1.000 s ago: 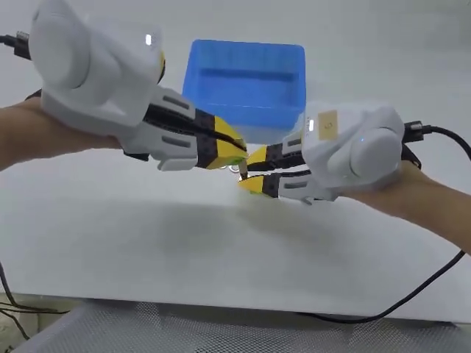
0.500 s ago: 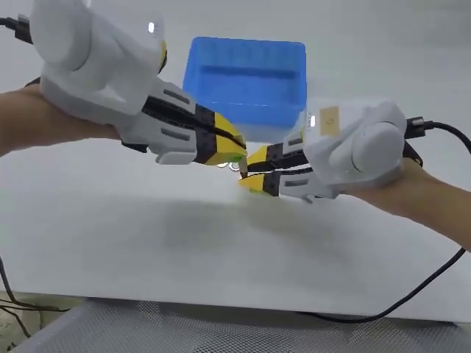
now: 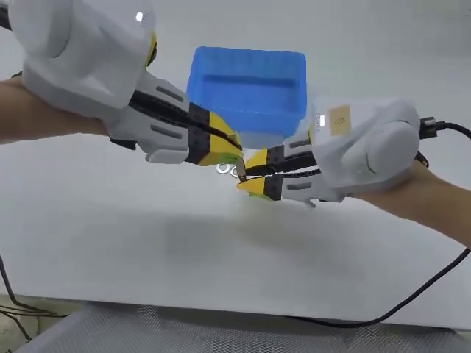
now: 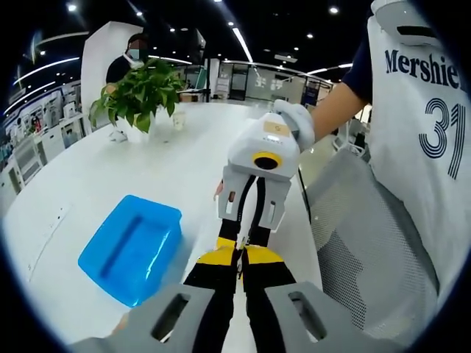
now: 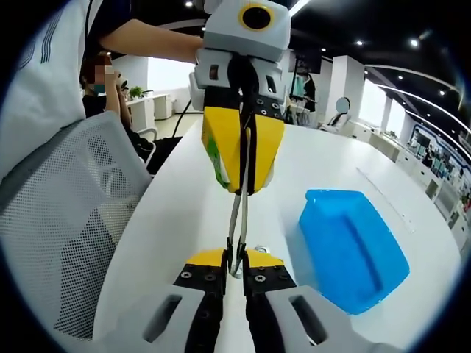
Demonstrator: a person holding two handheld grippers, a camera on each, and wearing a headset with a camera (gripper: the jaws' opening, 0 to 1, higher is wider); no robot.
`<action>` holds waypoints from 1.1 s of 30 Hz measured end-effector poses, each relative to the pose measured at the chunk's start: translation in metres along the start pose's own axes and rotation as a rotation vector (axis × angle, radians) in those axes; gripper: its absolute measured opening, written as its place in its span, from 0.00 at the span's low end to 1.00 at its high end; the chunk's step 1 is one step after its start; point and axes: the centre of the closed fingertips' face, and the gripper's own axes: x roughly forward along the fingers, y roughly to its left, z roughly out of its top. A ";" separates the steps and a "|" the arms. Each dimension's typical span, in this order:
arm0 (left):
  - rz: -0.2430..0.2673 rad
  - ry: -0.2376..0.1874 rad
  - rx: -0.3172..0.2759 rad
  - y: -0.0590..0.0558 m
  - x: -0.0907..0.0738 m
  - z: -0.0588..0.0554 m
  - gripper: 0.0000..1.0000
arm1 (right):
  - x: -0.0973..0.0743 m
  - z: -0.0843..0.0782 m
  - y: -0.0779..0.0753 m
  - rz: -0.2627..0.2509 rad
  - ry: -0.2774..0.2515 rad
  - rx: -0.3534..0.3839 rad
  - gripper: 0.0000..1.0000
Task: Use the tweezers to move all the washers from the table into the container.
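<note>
1. Tweezers (image 5: 239,213) are spanning both grippers, just in front of the container (image 3: 246,110).
2. Fingers of the left gripper (image 3: 235,151) are pinching one end of the tweezers.
3. Fingers of the right gripper (image 3: 247,172) are clamping narrowly on the other end.
4. Small washers (image 3: 224,168) are lying on the desk (image 3: 147,220) near the container.

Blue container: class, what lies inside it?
Inside the blue container, bare blue floor shows in the left gripper view, with no washer seen. In the head view its near wall covers the floor's front strip.

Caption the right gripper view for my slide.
Right tongs and left tongs pinch the tweezers beside the blue container.
</note>
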 end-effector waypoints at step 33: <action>0.074 -0.031 0.175 0.091 -0.020 0.054 0.06 | -0.019 0.038 -0.115 -0.170 -0.056 -0.077 0.09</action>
